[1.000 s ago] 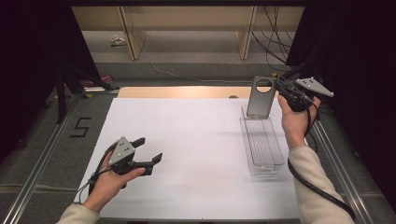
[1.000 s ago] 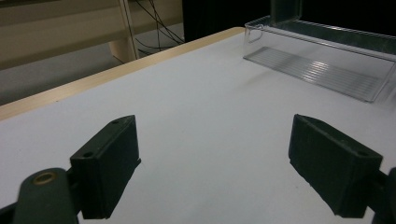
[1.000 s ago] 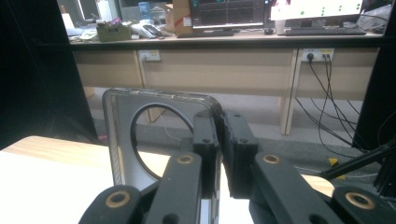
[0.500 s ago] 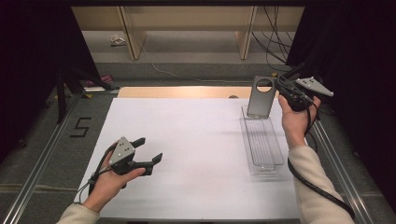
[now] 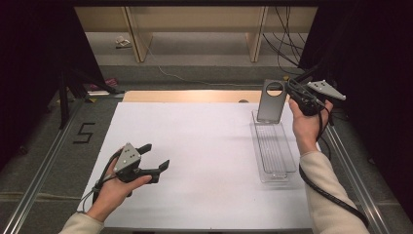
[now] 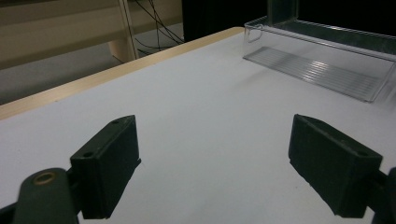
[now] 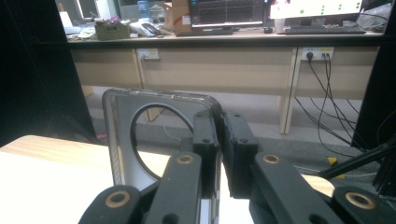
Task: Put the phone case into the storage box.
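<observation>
A grey, see-through phone case (image 5: pixel 271 101) with a round hole stands upright at the far end of a clear plastic tray (image 5: pixel 275 152). My right gripper (image 5: pixel 288 88) is shut on the case's right edge; in the right gripper view the jaws (image 7: pixel 220 122) pinch the edge of the case (image 7: pixel 116 140). Over the near left of the white mat (image 5: pixel 204 141), my left gripper (image 5: pixel 156 156) is open and holds nothing. The left gripper view has its wide-apart jaws (image 6: pixel 215 154) low over the mat, with the tray (image 6: pixel 327 60) farther off at the upper right.
A wooden strip (image 5: pixel 195 96) borders the mat's far side. Metal rails (image 5: pixel 44 170) run along both sides, and a "5" mark (image 5: pixel 84 132) lies at the left. Benches and cables (image 5: pixel 277 29) stand beyond the table.
</observation>
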Motion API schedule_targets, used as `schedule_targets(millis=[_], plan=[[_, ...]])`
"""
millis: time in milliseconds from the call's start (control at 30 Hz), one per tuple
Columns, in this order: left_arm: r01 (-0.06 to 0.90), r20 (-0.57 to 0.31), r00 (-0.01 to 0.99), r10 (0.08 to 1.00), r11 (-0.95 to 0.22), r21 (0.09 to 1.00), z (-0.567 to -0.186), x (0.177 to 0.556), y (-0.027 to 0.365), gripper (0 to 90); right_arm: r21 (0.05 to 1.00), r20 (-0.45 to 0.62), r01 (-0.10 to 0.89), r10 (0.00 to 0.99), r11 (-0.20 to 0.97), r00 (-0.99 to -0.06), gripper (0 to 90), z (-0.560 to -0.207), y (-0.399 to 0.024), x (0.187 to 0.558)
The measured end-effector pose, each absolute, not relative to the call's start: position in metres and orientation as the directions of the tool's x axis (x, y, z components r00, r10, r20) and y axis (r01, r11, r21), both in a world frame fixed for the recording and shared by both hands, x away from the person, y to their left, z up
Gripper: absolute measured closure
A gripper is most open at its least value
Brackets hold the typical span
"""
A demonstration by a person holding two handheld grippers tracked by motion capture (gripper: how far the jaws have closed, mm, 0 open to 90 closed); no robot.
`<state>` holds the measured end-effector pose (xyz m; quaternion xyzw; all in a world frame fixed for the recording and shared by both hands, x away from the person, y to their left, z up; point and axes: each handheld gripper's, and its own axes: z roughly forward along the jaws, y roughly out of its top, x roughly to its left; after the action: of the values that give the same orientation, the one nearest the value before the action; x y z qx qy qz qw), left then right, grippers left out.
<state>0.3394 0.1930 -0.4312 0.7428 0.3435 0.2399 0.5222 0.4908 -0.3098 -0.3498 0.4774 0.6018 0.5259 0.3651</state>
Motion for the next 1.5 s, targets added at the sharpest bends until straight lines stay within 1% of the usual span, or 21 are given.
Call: schedule_targets(millis=[1500], plan=[[0.263, -0.004, 0.647, 0.762, -0.218, 0.94, -0.432, 0.34, 0.193, 15.7, 0.979, 0.058, 0.204, 0.962, -0.002, -0.267, 84.5, -0.359, -0.311, 0.504]])
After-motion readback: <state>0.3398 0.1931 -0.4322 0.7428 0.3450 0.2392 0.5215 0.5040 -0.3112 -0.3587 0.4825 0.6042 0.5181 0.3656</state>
